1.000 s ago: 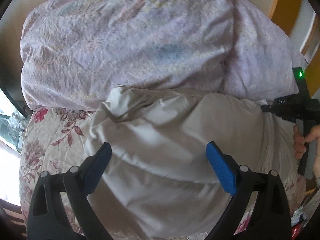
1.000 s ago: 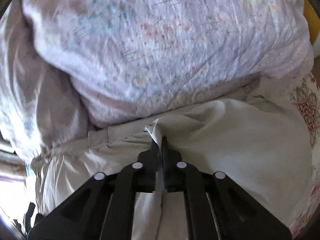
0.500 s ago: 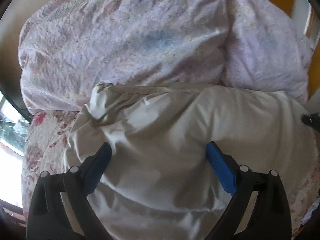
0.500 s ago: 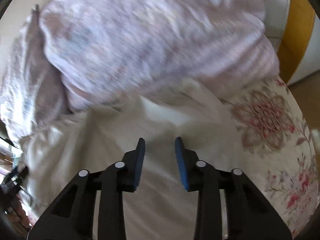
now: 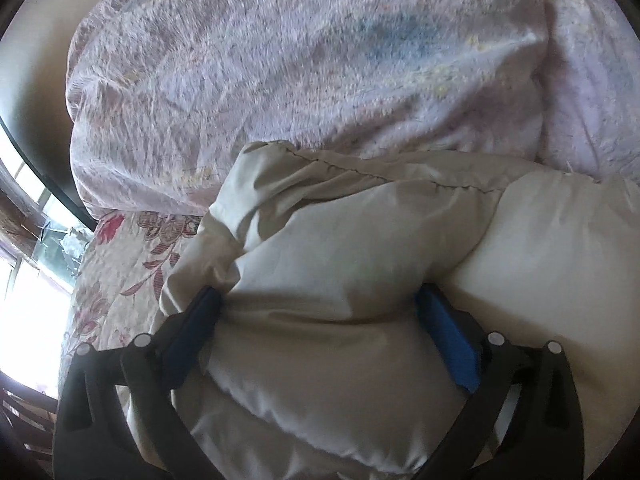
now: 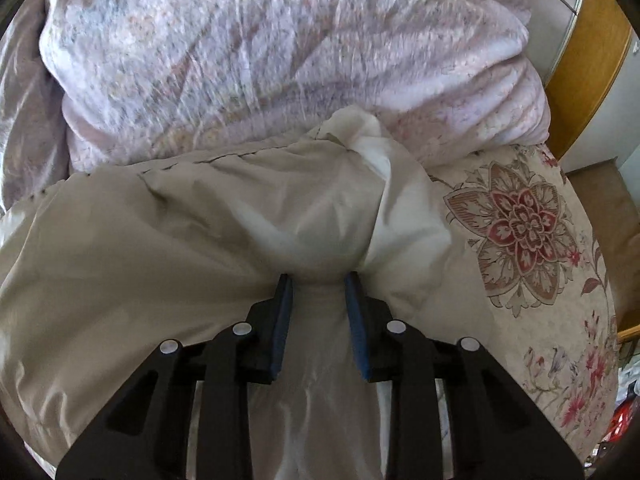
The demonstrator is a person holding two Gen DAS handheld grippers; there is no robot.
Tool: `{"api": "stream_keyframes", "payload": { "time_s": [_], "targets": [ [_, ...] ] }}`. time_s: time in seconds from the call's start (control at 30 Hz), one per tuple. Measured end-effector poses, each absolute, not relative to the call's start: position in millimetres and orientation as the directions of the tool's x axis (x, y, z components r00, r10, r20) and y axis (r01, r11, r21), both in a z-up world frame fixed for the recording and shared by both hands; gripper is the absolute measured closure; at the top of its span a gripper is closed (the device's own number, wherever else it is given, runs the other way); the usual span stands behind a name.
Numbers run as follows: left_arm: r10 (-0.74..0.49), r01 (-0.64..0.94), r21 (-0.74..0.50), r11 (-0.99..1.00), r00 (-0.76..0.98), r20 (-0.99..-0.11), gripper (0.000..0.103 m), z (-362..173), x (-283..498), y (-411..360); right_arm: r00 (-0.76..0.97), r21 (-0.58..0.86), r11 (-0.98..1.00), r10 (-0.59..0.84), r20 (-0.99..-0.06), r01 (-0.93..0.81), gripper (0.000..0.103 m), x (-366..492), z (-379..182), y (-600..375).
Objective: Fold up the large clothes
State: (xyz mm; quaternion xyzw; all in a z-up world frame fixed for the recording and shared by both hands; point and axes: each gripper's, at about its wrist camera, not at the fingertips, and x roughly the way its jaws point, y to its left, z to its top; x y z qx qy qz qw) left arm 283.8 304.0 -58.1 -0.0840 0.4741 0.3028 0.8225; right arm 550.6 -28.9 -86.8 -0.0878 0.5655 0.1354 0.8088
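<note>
A puffy beige garment (image 5: pixel 360 264) lies on a floral bedspread (image 5: pixel 120 272), its stitched hem against a bunched lilac duvet. My left gripper (image 5: pixel 320 300) is wide open, its blue pads pressed down on either side of a bulge of the garment. In the right wrist view the same garment (image 6: pixel 180 232) fills the lower frame. My right gripper (image 6: pixel 318 280) is partly open, and a fold of the fabric bulges between its blue pads, near the garment's right corner.
The lilac duvet (image 5: pixel 304 64) is heaped along the far side and also shows in the right wrist view (image 6: pixel 280 48). The floral bedspread (image 6: pixel 528 240) runs to the right. A wooden door (image 6: pixel 584 72) stands at the far right. A window is at the left edge (image 5: pixel 24 264).
My right gripper let go of the pinched fabric edge, opened, and shifted right onto the garment's corner. My left gripper pushed down into the garment, and fabric now bulges between its open fingers.
</note>
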Motion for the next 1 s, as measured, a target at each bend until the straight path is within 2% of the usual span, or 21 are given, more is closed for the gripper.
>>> {"api": "stream_keyframes", "payload": {
  "time_s": [0.5, 1.0],
  "targets": [
    [0.367, -0.559, 0.103, 0.823, 0.384, -0.847, 0.002, -87.5, 302.6, 324.4, 0.327, -0.001, 0.936, 0.122, -0.937, -0.351, 0.073, 566.9, -111.5, -27.6],
    [0.336, -0.56, 0.018, 0.828, 0.471, -0.816, 0.002, -120.8, 308.4, 348.8, 0.502, -0.135, 0.913, 0.085, -0.861, -0.384, 0.072, 532.6, -128.2, -1.2]
  ]
}}
